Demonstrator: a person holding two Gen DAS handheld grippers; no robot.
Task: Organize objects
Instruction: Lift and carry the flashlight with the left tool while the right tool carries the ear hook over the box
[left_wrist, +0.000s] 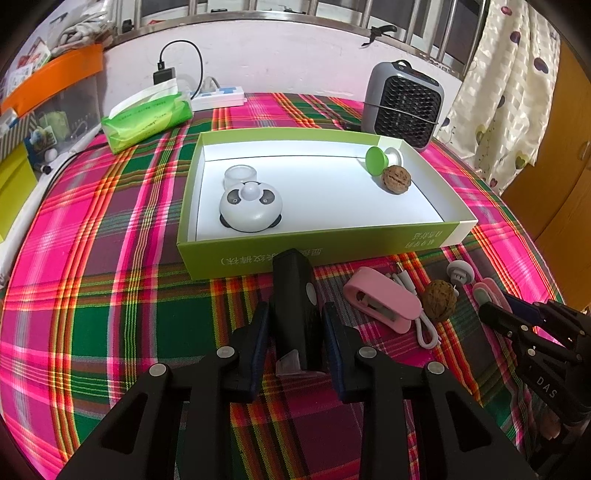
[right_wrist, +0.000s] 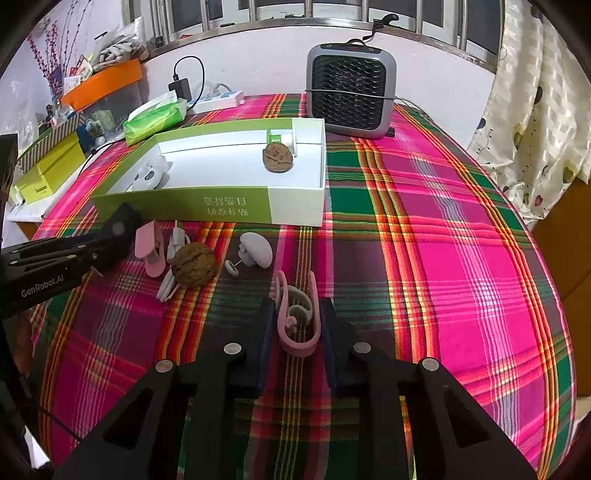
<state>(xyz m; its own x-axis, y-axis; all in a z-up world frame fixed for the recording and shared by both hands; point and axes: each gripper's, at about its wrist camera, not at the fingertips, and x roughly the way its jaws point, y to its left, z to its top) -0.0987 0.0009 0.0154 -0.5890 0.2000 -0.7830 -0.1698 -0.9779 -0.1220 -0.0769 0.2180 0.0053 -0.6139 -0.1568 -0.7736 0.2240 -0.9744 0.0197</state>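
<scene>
Pink clip (right_wrist: 297, 317) sits between right claw (right_wrist: 297, 321) pads (touching unclear).

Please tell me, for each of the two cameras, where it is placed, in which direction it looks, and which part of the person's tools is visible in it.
Left wrist: sits on the left gripper, looking along its fingers around a black device toward the green box; the right gripper shows at right.
Right wrist: sits on the right gripper, fingers around a pink clip, facing the heater; the left gripper shows at left.
Shared: box, both walnuts, heater, plaid cloth.
</scene>
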